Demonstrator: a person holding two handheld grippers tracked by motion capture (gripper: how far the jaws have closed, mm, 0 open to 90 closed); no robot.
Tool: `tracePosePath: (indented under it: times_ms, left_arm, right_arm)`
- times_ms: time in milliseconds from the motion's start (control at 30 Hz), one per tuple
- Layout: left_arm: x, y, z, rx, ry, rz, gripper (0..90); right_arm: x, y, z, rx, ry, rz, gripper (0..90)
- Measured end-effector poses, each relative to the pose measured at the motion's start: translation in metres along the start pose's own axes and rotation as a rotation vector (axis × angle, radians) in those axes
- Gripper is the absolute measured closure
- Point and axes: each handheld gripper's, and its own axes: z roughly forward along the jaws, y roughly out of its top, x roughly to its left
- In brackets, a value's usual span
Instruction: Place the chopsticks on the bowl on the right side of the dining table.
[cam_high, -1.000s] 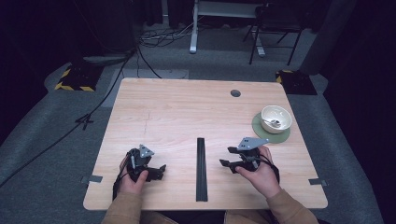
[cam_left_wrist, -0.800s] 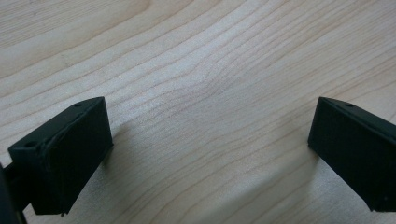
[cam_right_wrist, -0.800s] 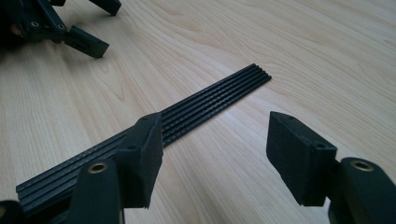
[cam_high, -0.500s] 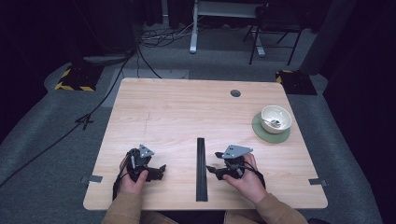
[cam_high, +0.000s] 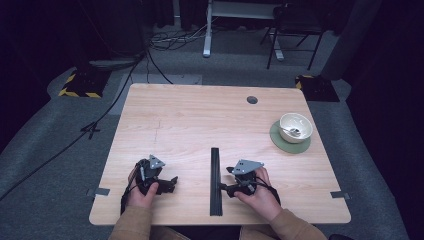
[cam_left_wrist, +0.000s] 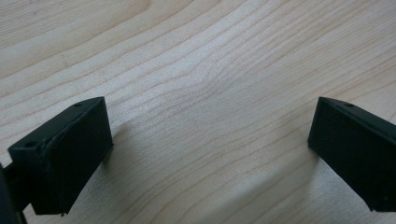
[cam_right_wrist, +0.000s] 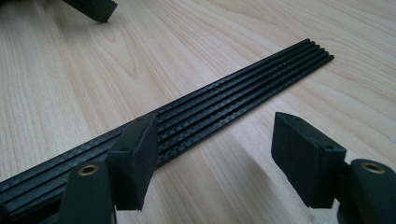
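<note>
A long black ribbed strip (cam_high: 215, 172) lies on the wooden table (cam_high: 200, 120), running from the front edge toward the middle. My right gripper (cam_high: 226, 180) sits low at the strip's right side, pointing left at it. Its jaws have just been opening and stand open with nothing between them. In the right gripper view (cam_right_wrist: 217, 144) one jaw hangs over the strip (cam_right_wrist: 243, 88) and the other over bare wood. My left gripper (cam_high: 172, 183) rests left of the strip, open, with bare wood between its jaws (cam_left_wrist: 210, 135).
A white bowl (cam_high: 295, 127) with a spoon in it stands on a green round mat (cam_high: 280, 142) at the table's right. A round cable hole (cam_high: 252, 99) lies near the far edge. Tape tabs mark the front corners. The left gripper's jaw (cam_right_wrist: 93, 7) shows beyond the strip.
The right hand has moved left and down to the strip's edge, its jaws a little wider. The left hand has stayed where it was.
</note>
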Motion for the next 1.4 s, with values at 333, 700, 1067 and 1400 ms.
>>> tracePosePath:
  times_ms: [333, 700, 1067, 1400]
  left_arm:
    - [0.000, 0.000, 0.000, 0.000, 0.000, 0.000, 0.0]
    - [0.000, 0.000, 0.000, 0.000, 0.000, 0.000, 0.0]
    - [0.000, 0.000, 0.000, -0.001, 0.000, 0.002, 0.0]
    - [0.000, 0.000, 0.000, 0.000, 0.001, 0.001, 0.0]
  right_arm:
    - [0.001, -0.003, 0.002, 0.036, -0.011, 0.013, 32.1]
    - [-0.001, -0.004, -0.002, 0.041, -0.004, -0.004, 30.8]
    - [-0.018, -0.011, -0.014, 0.062, -0.058, 0.046, 31.3]
    - [-0.017, -0.011, -0.025, 0.067, -0.045, 0.051, 31.8]
